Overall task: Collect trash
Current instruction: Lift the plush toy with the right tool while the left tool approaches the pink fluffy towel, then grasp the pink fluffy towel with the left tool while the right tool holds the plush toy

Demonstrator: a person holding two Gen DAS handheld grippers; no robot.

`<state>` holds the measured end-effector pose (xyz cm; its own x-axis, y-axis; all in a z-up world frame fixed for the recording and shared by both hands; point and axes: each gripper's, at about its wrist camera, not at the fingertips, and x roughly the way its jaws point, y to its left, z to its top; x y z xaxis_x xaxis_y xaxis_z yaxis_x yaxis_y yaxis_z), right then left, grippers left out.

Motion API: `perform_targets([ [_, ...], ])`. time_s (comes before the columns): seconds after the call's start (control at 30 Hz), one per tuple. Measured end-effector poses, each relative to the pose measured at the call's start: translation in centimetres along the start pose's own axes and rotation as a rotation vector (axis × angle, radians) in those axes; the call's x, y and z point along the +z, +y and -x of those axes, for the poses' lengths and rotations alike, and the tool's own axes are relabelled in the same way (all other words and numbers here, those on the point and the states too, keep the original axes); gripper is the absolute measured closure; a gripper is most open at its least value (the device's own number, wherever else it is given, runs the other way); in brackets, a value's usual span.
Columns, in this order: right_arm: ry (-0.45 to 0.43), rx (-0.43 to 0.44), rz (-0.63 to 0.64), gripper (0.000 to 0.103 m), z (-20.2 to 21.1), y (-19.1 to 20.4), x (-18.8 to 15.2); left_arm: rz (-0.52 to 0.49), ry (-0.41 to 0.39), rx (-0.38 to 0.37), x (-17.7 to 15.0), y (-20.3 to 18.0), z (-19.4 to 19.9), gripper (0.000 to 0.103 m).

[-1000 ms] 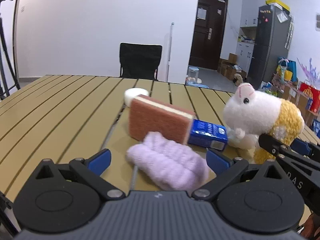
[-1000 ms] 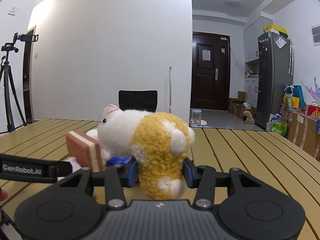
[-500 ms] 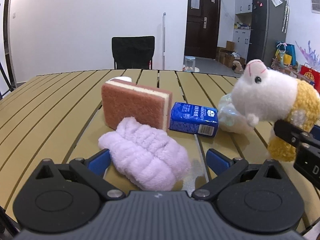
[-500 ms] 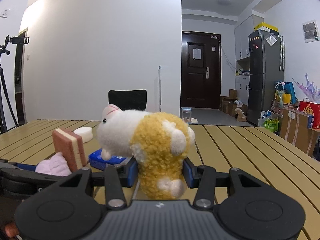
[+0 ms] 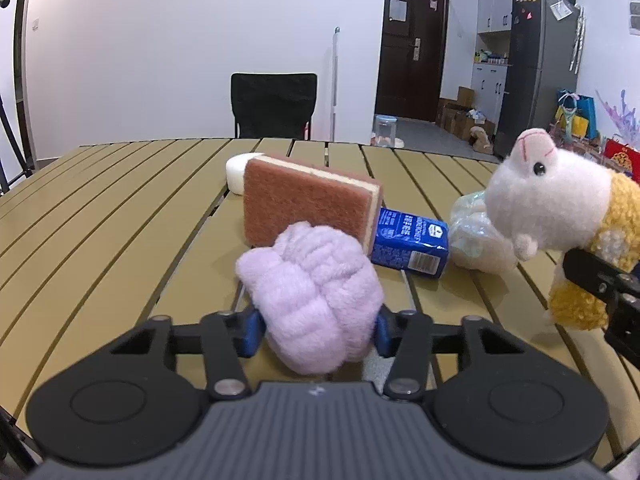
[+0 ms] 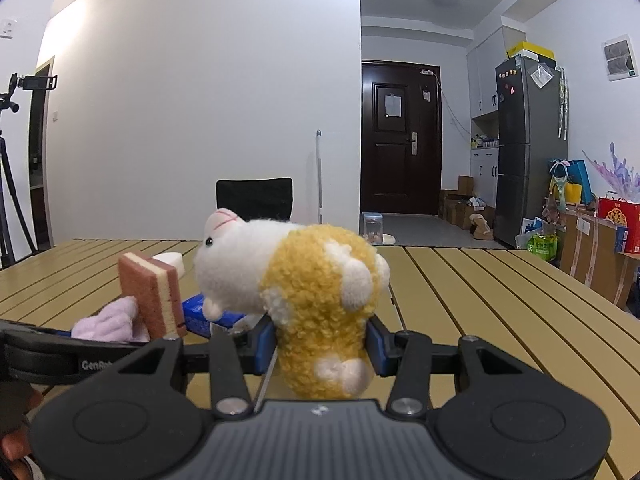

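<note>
A: While the left gripper [image 5: 316, 330] is closing, what sits between its blue pads?

B: A lilac cloth [image 5: 310, 298], bunched; both pads press its sides. It lies on the table [image 5: 104, 216], nearest the camera.

A: Right gripper [image 6: 322, 344]?

B: Clamped on the yellow rear of a plush toy [image 6: 304, 292]. White head juts left, tilted up. In the left view the same toy [image 5: 560, 210] shows at the right edge with the gripper's black arm across it.

A: Surface?

B: Tan slatted boards with dark gaps running away from the cameras. Just behind the cloth a sponge [image 5: 306, 206] stands on edge, brown scouring face toward the lens, cream layer behind. A blue pack [image 5: 412, 246] lies beside it to the right, touching or nearly so. Right of that, a crumpled clear wrapper [image 5: 474, 240] sits under the toy's chin. A white round block [image 5: 237, 172] lies behind the sponge's left end.

A: Room beyond?

B: Black chair [image 5: 274, 106] at the far table edge. White wall, a pole leaning on it. Dark door [image 5: 412, 40] further right, then a grey fridge [image 5: 538, 68], boxes and bags on the floor. Tripod [image 6: 16, 168] at far left.
</note>
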<state>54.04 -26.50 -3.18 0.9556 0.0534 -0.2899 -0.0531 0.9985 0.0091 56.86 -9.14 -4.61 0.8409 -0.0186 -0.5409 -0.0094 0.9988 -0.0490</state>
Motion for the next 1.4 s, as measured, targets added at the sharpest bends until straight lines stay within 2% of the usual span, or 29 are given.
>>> perform_targets([
  [0.07, -0.003, 0.003, 0.001, 0.058, 0.3, -0.1, -0.1, -0.005, -0.005, -0.007, -0.1, 0.1, 0.4, 0.06],
  [0.23, -0.014, 0.006, 0.004, 0.058, 1.1, -0.1, -0.1, -0.011, -0.02, -0.012, -0.1, 0.6, 1.6, 0.064],
  [0.7, -0.059, 0.037, 0.02, 0.058, 7.0, 1.3, -0.1, 0.012, -0.082, -0.024, -0.7, 3.2, 8.2, 0.064],
  [1.4, -0.033, 0.104, -0.006, 0.058, 20.3, 4.1, -4.1, -0.008, -0.059, -0.004, -7.2, 6.1, 21.2, 0.064],
])
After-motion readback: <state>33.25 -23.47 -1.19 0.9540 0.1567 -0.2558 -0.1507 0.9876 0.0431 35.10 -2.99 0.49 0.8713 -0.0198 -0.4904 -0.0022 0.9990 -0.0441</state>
